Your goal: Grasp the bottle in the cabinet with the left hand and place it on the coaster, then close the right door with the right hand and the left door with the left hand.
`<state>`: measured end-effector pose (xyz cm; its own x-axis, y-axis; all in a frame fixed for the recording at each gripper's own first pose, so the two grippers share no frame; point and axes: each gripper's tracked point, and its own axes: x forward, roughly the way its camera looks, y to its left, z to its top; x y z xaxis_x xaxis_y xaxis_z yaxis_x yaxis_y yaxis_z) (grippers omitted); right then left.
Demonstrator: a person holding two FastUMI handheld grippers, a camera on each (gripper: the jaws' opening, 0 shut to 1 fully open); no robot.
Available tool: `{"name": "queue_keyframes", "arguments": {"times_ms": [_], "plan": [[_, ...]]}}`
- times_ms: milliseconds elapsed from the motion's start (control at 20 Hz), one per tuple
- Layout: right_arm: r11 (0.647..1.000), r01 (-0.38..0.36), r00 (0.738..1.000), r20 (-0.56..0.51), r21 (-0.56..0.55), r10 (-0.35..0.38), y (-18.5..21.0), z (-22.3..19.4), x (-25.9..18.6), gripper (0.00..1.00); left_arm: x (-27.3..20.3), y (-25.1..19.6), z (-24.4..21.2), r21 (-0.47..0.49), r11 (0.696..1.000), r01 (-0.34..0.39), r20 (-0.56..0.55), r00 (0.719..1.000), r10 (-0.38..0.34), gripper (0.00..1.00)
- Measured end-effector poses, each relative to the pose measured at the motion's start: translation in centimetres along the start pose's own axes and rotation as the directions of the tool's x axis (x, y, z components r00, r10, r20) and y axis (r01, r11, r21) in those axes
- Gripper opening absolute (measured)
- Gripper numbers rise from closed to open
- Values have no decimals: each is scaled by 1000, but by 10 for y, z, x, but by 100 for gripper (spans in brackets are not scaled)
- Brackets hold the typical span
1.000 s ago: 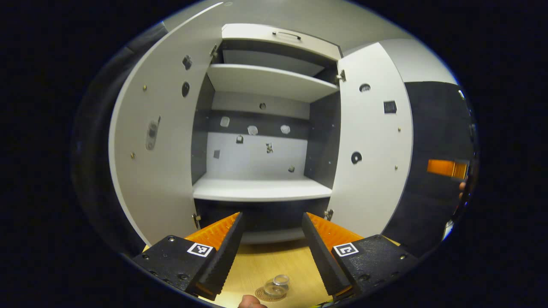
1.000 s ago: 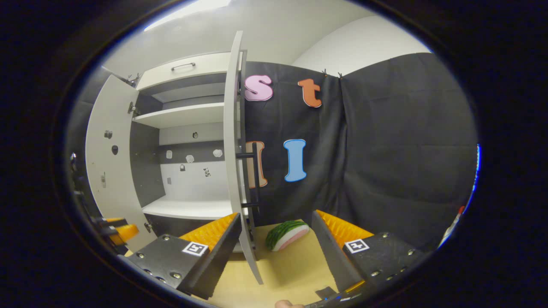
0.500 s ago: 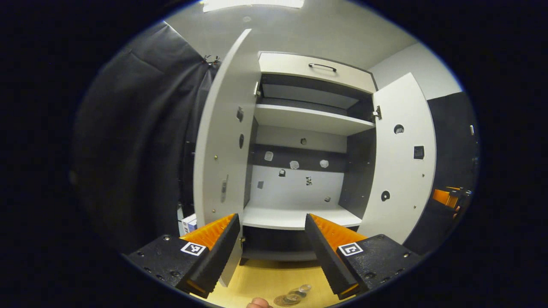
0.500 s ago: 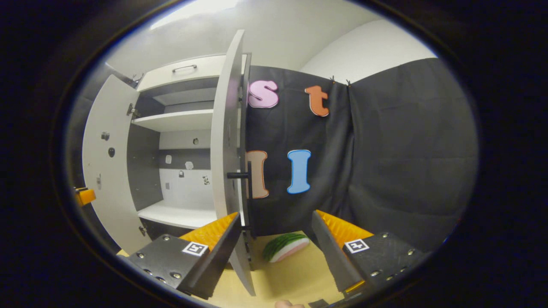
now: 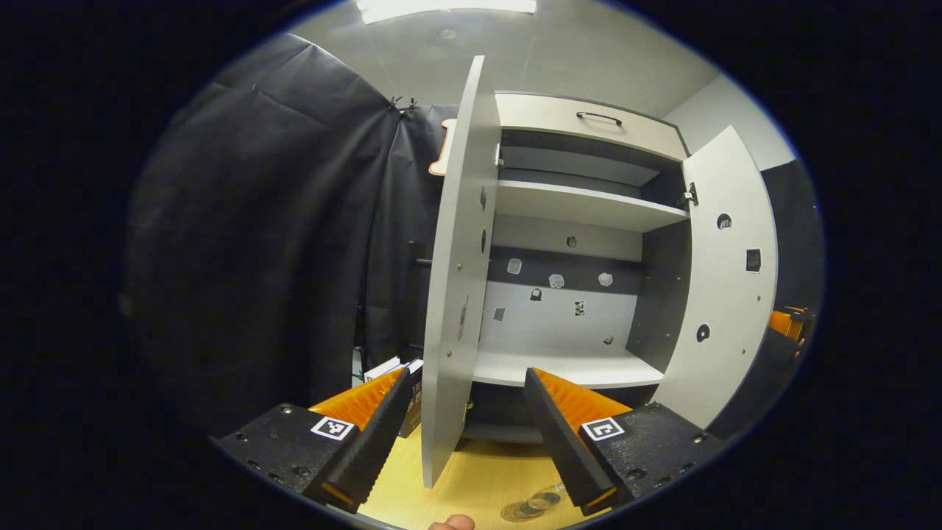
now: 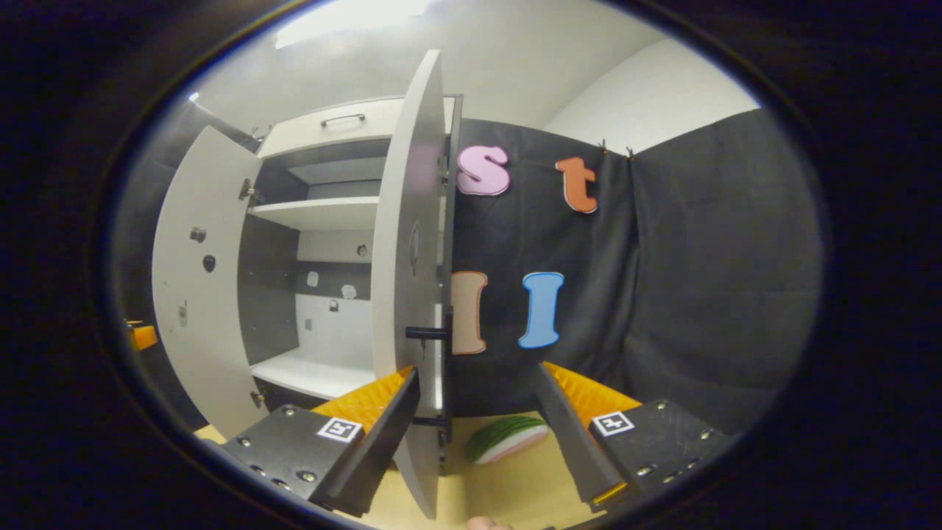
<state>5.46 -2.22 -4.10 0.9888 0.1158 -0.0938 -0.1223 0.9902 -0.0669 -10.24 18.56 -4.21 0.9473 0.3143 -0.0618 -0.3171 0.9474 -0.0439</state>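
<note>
While both pairs of jaws stand wide apart and hold nothing, each gripper faces the free edge of the door it is meant to shut. In the left gripper view the left gripper (image 5: 464, 430) has the near edge of the left door (image 5: 452, 294) rising between its two fingers, the door turned almost edge-on; that placement suits a push on the panel more than a pinch. Low in that view, just near the right finger, the bottle (image 5: 543, 500) rests on the coaster (image 5: 519, 511) on the wooden table (image 5: 486, 478), so the placing step looks done, though the glass is small and partly cut off at the rim. A fingertip of the holding hand (image 5: 452, 523) peeks in at the bottom.

In the right gripper view the right gripper (image 6: 478, 434) lines up likewise on the right door (image 6: 405, 272), whose black handle (image 6: 441, 346) sits on its outer face, just above the left finger. Whether the finger touches the door cannot be told. A watermelon slice (image 6: 508, 438) lies on the table farther right, clear of the door's swing by the look of it.

Beyond the doors the cabinet (image 5: 581, 221) stands open, its lower shelf (image 5: 567, 368) bare, which fits the bottle being out. Both doors are yet to be closed, the right one first.
</note>
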Motion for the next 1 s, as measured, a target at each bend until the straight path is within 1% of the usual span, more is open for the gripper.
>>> {"name": "queue_keyframes", "arguments": {"times_ms": [50,100,150,200,250,300,350,400,450,500,550,600,650,700,750,800,900,950,1000], "plan": [[1000,-19,1000,2,-4,19,8,1,1,98,0,1,2,-8,1000,-3,2,1000,3,97],[999,-42,999,2,-10,42,19,1,3,98,1,1,3,-19,1000,-5,2,1000,5,93],[997,-69,998,1,-15,69,30,1,5,98,2,1,3,-28,1000,-5,1,1000,5,93],[995,-99,995,0,-18,99,42,1,7,98,6,1,2,-34,999,-6,1,1000,6,96],[992,-129,992,0,-16,129,54,1,10,98,8,2,2,-37,999,-10,1,1000,10,96],[987,-158,987,-2,-14,158,65,1,14,98,9,4,0,-36,999,-15,-1,1000,15,94],[983,-183,983,-4,-11,183,76,0,19,98,8,7,-1,-32,999,-23,-4,1000,23,96],[979,-203,979,-6,-10,203,87,0,20,98,13,10,-6,-25,999,-35,-8,999,35,93],[975,-223,975,-6,-12,223,96,-1,23,98,14,14,-8,-19,999,-49,-8,999,49,96],[970,-244,970,-8,-12,244,105,0,29,98,15,19,-10,-14,998,-63,-6,998,63,93],[964,-266,964,-11,-11,265,114,-2,33,98,13,25,-9,-10,997,-80,-6,997,80,96],[958,-285,958,-16,-9,285,125,-3,38,98,5,33,-8,-5,995,-96,-7,995,96,96],[954,-300,954,-22,-8,300,133,-7,44,98,2,40,-7,0,994,-114,-8,994,114,93],[951,-310,950,-27,-16,310,139,-8,49,98,1,46,-7,3,991,-132,-7,991,132,93],[952,-304,952,-29,-32,304,140,-9,55,98,1,52,-6,3,989,-149,-3,989,149,96],[953,-297,955,-28,-53,296,140,-8,61,98,3,55,-6,0,987,-162,1,987,162,96],[941,-334,943,-29,-54,333,157,-10,68,98,4,58,-6,-12,984,-178,5,984,178,96],[937,-344,939,-26,-60,343,163,-10,71,100,5,59,-5,-15,983,-183,6,983,183,100],[933,-354,935,-23,-68,353,167,-10,76,100,5,60,-5,-17,982,-191,7,982,191,96]]}}
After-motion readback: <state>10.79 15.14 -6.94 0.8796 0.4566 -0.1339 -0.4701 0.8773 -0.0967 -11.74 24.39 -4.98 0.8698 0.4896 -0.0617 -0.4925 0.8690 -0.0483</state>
